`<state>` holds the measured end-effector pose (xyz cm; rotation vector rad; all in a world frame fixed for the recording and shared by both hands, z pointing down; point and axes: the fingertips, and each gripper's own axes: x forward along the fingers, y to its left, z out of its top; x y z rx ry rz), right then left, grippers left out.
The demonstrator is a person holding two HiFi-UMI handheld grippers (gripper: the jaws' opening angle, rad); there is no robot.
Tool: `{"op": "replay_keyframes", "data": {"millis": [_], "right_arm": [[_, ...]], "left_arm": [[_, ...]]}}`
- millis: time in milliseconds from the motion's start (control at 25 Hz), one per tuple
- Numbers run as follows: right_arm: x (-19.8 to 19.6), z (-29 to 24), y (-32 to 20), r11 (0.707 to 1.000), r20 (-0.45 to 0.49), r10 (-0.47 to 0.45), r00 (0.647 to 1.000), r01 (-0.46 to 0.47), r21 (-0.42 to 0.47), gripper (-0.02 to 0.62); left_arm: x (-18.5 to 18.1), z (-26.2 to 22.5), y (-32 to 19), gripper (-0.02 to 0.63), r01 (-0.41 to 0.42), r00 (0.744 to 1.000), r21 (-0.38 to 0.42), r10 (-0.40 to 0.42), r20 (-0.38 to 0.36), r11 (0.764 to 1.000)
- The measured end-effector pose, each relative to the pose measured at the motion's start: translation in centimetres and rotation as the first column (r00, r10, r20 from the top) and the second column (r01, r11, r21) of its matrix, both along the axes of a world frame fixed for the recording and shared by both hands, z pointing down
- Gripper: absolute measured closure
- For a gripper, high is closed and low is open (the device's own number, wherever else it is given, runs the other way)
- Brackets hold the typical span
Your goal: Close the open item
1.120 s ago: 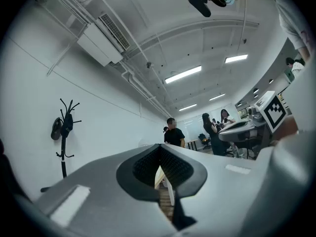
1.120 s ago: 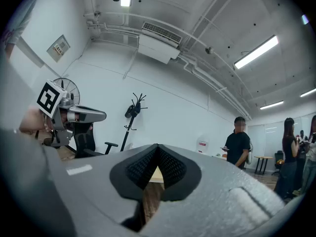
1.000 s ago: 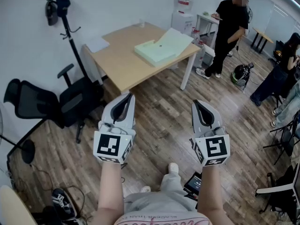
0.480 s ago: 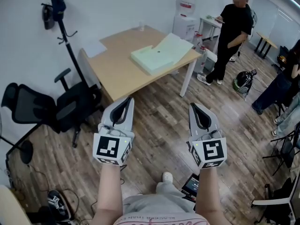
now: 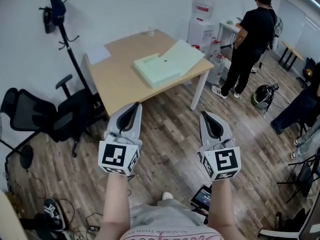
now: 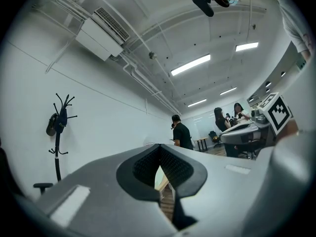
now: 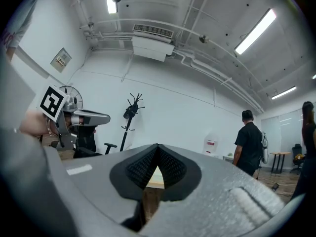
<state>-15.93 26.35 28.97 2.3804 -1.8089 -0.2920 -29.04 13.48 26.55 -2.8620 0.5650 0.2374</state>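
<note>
Nothing is getting closed yet: the pale green box (image 5: 157, 69) is lying open on the table (image 5: 122, 81), upper centre, while the left gripper (image 5: 134, 105) and right gripper (image 5: 205, 115) are hovering well apart from it, both pinched together, empty.

The left gripper (image 5: 135, 105) and the right gripper (image 5: 204, 114) have pale grey shells, each narrowing to a point ahead of its cube (image 5: 118, 157); the cube is white with black square markers; the pads (image 6: 148, 167) are black and ribbed; behind the cube, the top (image 5: 170, 232) is pale with pink letters; trousers (image 5: 167, 213) grey; shoe (image 5: 167, 196) white.
</note>
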Motion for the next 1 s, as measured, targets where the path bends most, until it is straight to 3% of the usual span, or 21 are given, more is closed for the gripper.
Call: {"op": "replay_keyframes", "data": {"millis": [400, 1000], "right_arm": [[5.5, 0.3, -0.9, 0.999, 0.004, -0.034, 0.999, 0.034, -0.001, 0.594], [12.6, 1.1, -4.4, 0.999, -0.017, 0.028, 0.999, -0.028, -0.032, 0.594]], "left_arm": [[4.6, -0.1, -1.4, 0.595, 0.055, 0.998, 0.004, -0.055, 0.012, 0.998], [12.1, 0.4, -6.0, 0.595, 0.005, 0.999, 0.013, -0.006, 0.038, 1.000]]}}
